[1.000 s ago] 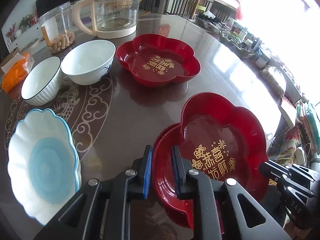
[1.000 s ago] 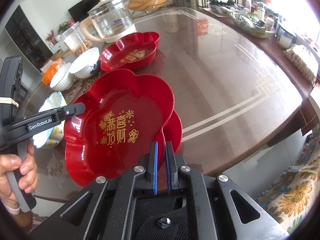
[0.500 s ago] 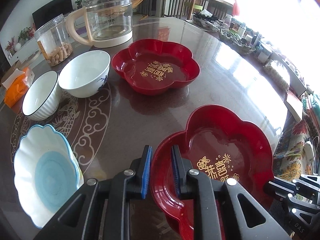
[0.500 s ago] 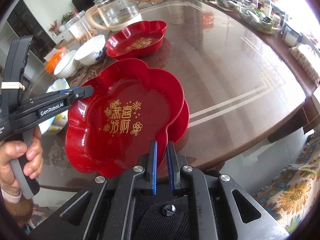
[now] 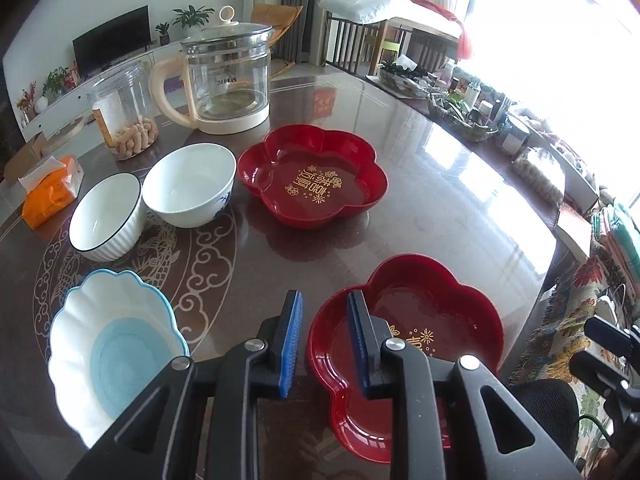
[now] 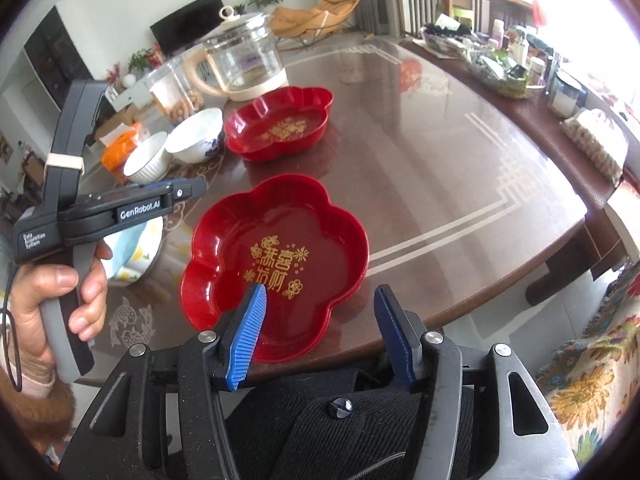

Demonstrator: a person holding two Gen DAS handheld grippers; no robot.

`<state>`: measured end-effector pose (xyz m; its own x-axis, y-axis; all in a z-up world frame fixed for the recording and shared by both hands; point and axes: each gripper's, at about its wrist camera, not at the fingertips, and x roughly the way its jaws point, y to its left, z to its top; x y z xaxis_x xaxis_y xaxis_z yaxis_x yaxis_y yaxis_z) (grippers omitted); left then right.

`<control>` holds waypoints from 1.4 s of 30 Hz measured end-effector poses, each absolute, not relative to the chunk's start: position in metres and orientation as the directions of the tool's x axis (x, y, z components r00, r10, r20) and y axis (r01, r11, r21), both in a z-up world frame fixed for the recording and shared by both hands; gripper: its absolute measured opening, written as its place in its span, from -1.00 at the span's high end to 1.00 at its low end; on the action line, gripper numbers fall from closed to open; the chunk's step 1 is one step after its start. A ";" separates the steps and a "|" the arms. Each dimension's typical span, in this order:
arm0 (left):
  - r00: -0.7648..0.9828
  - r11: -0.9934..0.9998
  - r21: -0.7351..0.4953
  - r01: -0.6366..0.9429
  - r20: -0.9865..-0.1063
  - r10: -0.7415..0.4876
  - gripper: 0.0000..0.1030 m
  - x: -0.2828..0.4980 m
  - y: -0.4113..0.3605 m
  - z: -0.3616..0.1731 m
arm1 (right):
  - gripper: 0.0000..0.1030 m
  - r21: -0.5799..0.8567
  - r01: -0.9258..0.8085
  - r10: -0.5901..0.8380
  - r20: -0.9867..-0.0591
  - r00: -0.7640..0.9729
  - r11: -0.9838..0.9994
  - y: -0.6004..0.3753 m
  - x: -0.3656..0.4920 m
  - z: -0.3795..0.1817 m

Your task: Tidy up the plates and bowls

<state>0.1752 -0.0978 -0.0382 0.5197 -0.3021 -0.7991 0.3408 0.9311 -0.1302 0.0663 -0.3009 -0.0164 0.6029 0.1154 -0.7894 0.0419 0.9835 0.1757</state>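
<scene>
- Left gripper (image 5: 324,332) is gaping, holding nothing; its right finger is overlapping the near plate's (image 5: 424,320) rim.
- Right gripper (image 6: 320,328) is gaping wide, the near plate (image 6: 276,264) lying just ahead, ungripped.
- Far plate (image 5: 312,180) is sitting well beyond.

Glossy red plastic plate (image 6: 276,264), polished table (image 6: 460,184)

Both my wrist cameras are looking across the glossy brown table (image 5: 440,208) from its near edge.
My left one is sitting close over the near red flower-shaped plate (image 5: 436,312); my right is looking down on that plate (image 6: 280,256), sharing the far red flower-shaped plate (image 6: 280,124).
</scene>
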 end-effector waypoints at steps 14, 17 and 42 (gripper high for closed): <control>0.758 0.970 0.186 0.157 -0.652 0.002 -1.00 0.046 -0.067 -0.040 | -0.44 0.061 0.347 -0.298 -0.389 0.872 0.936 -0.282 -0.049 -0.018; 0.793 0.958 0.262 0.116 -0.606 0.069 -1.00 0.038 -0.072 -0.037 | -0.44 -0.006 0.332 -0.306 -0.406 0.861 0.943 -0.271 -0.040 -0.024; 0.453 0.924 -0.119 0.364 -0.844 -0.287 -1.00 0.046 -0.076 -0.067 | -0.53 0.011 0.333 -0.294 -0.441 0.848 0.943 -0.278 -0.046 -0.035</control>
